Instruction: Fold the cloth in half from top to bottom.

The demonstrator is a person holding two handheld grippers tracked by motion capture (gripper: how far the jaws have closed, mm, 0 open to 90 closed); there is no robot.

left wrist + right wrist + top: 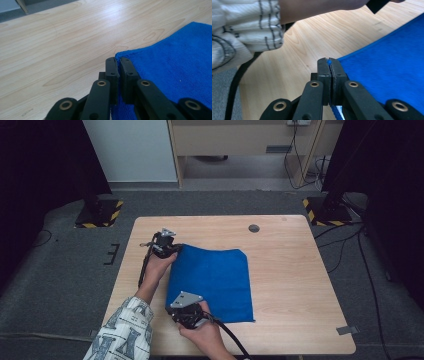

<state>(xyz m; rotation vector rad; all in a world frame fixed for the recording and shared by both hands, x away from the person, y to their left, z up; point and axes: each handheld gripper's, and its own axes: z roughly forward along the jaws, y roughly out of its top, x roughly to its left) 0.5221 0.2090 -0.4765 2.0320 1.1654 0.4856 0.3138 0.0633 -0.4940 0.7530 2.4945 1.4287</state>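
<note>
**We hold the blue cloth by two corners**

On the left side we see the left gripper at the far left corner of the blue cloth. Its jaws are pinched on that corner, with only a thin gap showing between them in the left gripper view. We think this grip is small. If we pull up fast, the corner could slip out and the cloth would flop back down.

Closer to us, the right gripper is squeezed tight on the near left corner, and a bit of blue sticks out between its jaws.

The cloth lies flat on the wooden table, left of the middle. Its long side runs from near us to the far edge. If one hand lifts more than the other, we think the cloth could twist or bunch up.
</note>
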